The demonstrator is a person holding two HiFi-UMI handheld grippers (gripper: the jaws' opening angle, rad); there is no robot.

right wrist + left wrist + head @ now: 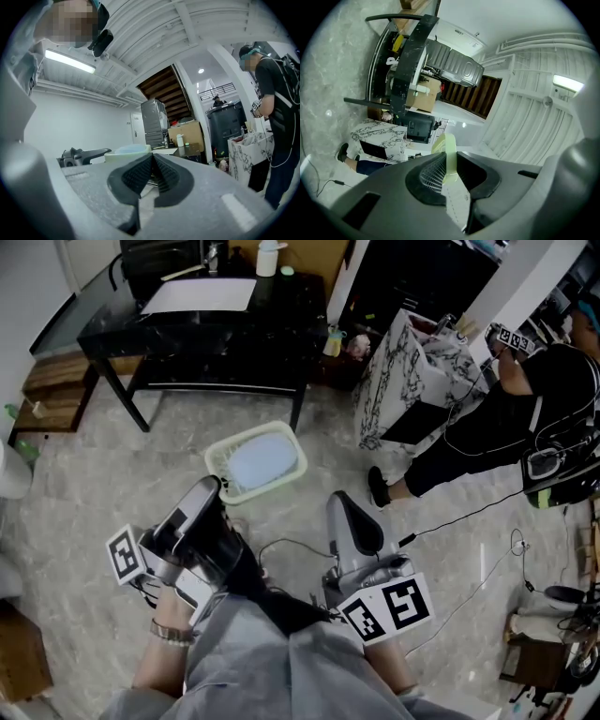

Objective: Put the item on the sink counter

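Observation:
In the head view, a pale green plastic basket [292,473] with a light blue thing [261,459] inside hangs above the floor. My left gripper [214,487] is shut on its near rim. The left gripper view shows that green rim [450,152] pinched between the ribbed pads of the left gripper [449,174]. My right gripper [341,502] sits just right of the basket, shut and empty. In the right gripper view its jaws [152,161] meet, with the basket [129,151] beyond them. A marble-patterned counter [412,362] stands at the far right.
A black table [281,334] with a white sheet and a bottle stands ahead. A person in black [525,418] stands at the marble counter [243,140]. Cables [469,512] run over the grey stone floor. Wooden steps [52,390] and a cardboard box [19,652] are at the left.

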